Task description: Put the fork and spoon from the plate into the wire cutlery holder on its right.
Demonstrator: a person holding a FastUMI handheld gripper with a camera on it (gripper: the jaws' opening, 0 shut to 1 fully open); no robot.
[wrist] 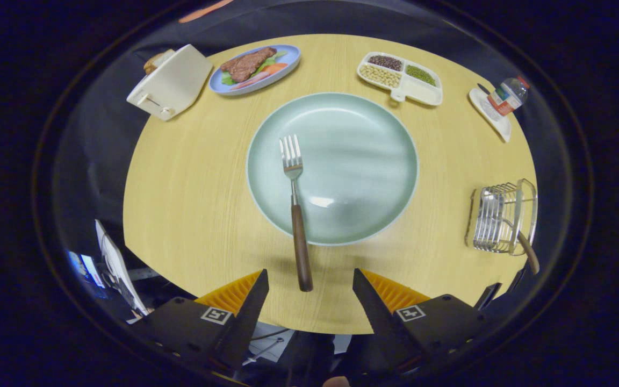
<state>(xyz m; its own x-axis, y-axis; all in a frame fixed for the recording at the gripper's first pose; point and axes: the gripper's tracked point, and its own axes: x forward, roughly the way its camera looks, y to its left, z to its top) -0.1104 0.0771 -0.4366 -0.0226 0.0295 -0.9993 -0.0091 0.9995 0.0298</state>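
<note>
Fork (294,199) with a dark wooden handle lies on the pale green plate (363,134) at the middle of the frame, its tines pointing toward the top of the frame and its handle running down over the plate's near rim onto the round wooden table (191,188). The handle's end sits between the gripper (310,279) fingers at the bottom of the frame, which stand wide apart and touch nothing.

At the right of the frame, well apart from the plate, stands the wire cutlery holder (497,217); a brown-handled utensil (528,251) leans out of its lower right side, and whether it is the spoon I cannot tell.

Along the top of the frame, from left to right: a cream toaster (172,80) at the table's upper left edge, a blue oval plate of meat and vegetables (256,67) just beside it, a white divided tray of beans (401,77), and a small white dish (489,115) with a plastic bottle (508,95) lying on it at the upper right.
</note>
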